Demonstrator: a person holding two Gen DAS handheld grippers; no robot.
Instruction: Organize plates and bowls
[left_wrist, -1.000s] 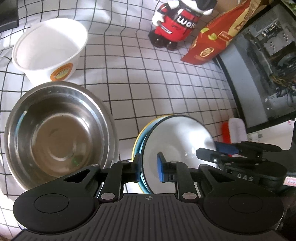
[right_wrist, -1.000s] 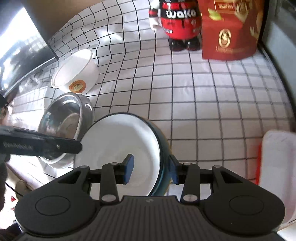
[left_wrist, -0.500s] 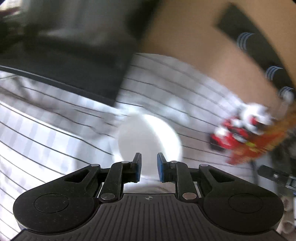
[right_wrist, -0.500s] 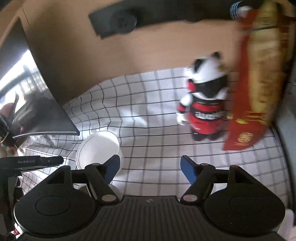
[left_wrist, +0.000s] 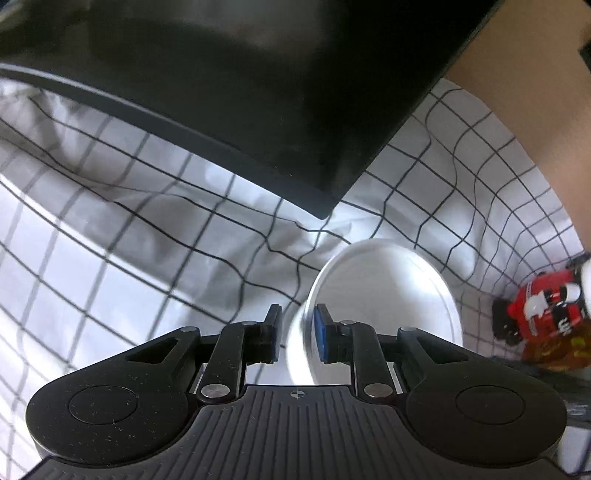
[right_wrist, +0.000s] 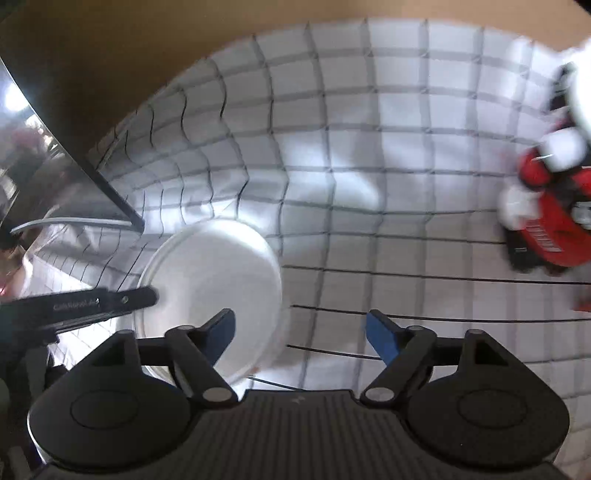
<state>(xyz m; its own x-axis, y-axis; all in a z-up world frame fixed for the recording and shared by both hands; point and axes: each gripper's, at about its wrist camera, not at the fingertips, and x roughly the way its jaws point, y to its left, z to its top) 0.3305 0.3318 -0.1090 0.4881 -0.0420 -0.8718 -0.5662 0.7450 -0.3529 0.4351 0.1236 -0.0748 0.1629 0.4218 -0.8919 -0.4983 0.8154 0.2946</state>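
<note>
A white paper bowl (left_wrist: 388, 295) stands on the black-and-white checked cloth (left_wrist: 110, 266). My left gripper (left_wrist: 295, 338) is shut on the bowl's near left rim, one blue pad inside and one outside. In the right wrist view the same white bowl (right_wrist: 210, 291) sits at lower left, with the left gripper's finger (right_wrist: 110, 301) reaching onto its rim. My right gripper (right_wrist: 301, 334) is open and empty, above the cloth just right of the bowl. The steel bowl and the stacked plates are out of view.
A dark monitor (left_wrist: 258, 92) stands close behind the bowl, its corner showing in the right wrist view (right_wrist: 110, 192). A red and white mascot figure (right_wrist: 546, 206) stands at the right, also in the left wrist view (left_wrist: 543, 306). A tan wall (right_wrist: 110, 44) rises behind the cloth.
Both grippers have left the stacked plates and moved back toward the white bowl. The left gripper has closed on its rim. The right gripper has opened and let go of the plate.
</note>
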